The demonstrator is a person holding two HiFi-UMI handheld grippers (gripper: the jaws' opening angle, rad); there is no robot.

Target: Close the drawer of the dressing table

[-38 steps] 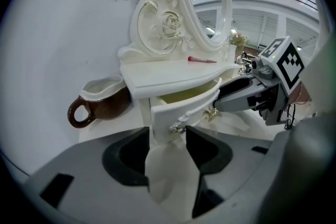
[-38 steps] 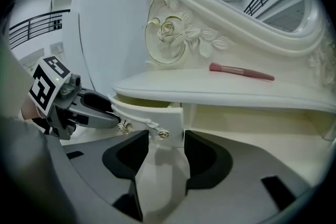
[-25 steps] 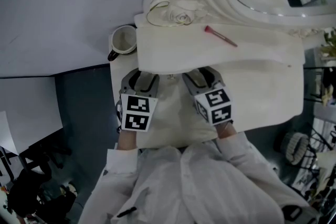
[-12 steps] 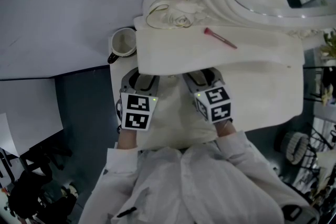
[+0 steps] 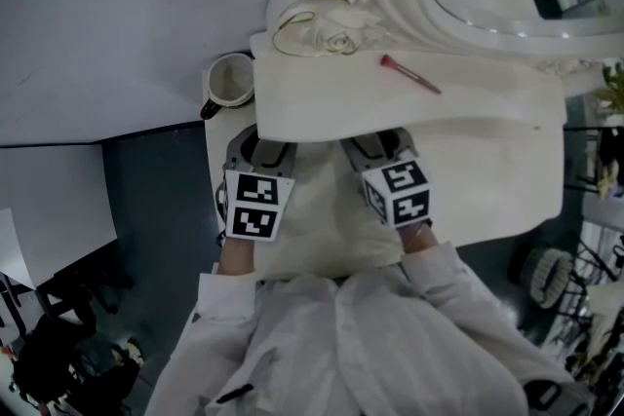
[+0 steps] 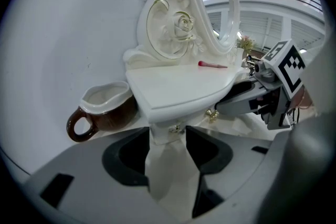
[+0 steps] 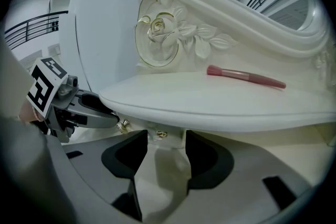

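- The small white dressing table (image 5: pixel 458 107) stands on a white surface (image 5: pixel 487 195), with its carved mirror frame (image 5: pixel 409 5) rising at the back.
- Its drawer (image 6: pixel 167 136) sits under the overhanging edge of the top. No view shows whether its front is fully home.
- The left gripper (image 5: pixel 261 146) points at the left part of the drawer front, tips tucked under the top's edge. Its jaws stand apart on either side of a small gold knob (image 6: pixel 176 127) without pinching it.
- The right gripper (image 5: pixel 378 141) lies just beside it, aimed at the drawer front in the same way. Its jaws are also spread, with a second gold knob (image 7: pixel 160 134) in the gap between them.
- Neither tool holds anything. Whether the tips touch the drawer front cannot be made out.
- A pink makeup brush (image 5: pixel 409 71) lies at a slant on the top of the dressing table.
- A brown-and-white mug (image 5: pixel 229 78) stands upright just beside the dressing table's left end.
- White sleeves (image 5: pixel 429 283) run back from both grippers.
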